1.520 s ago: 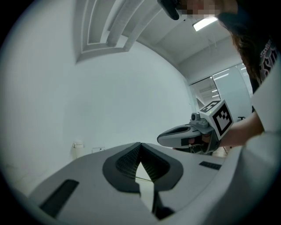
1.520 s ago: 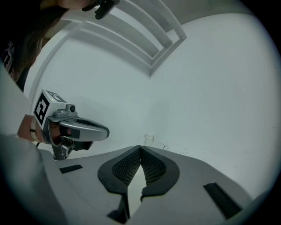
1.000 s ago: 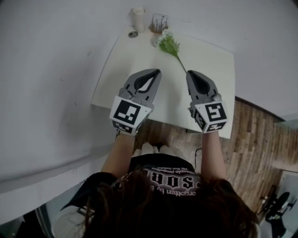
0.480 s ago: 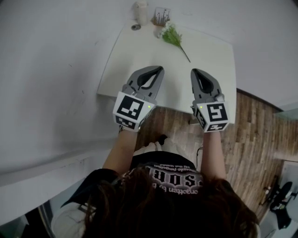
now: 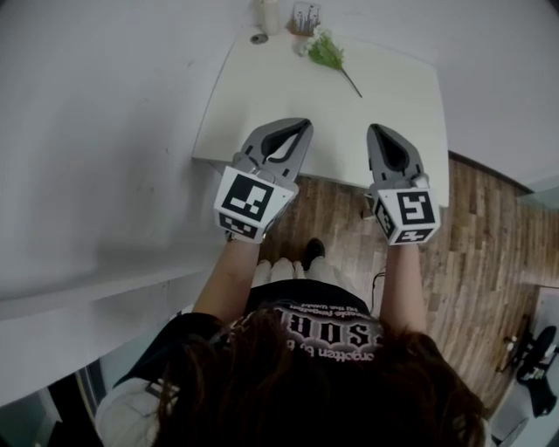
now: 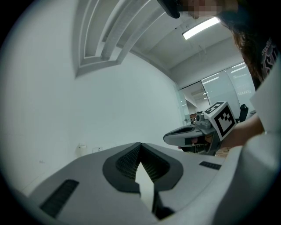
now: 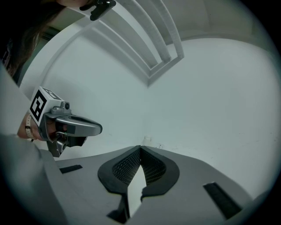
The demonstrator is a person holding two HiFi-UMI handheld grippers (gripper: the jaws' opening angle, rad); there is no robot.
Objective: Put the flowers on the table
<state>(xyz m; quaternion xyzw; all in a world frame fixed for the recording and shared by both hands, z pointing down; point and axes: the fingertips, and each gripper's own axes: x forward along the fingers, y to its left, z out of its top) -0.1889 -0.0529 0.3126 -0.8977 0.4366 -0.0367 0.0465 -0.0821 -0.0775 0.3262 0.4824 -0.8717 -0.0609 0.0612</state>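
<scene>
Only in head view: flowers [image 5: 326,50] on table [image 5: 297,109]

Flowers [image 5: 327,50] tiny, blurred; white container [image 5: 270,14] cropped at top.

White table [image 5: 384,113], green-and-white flowers [image 5: 326,51], grey grippers with black-and-white marker cubes, brown wood-plank floor [image 5: 489,253].
</scene>
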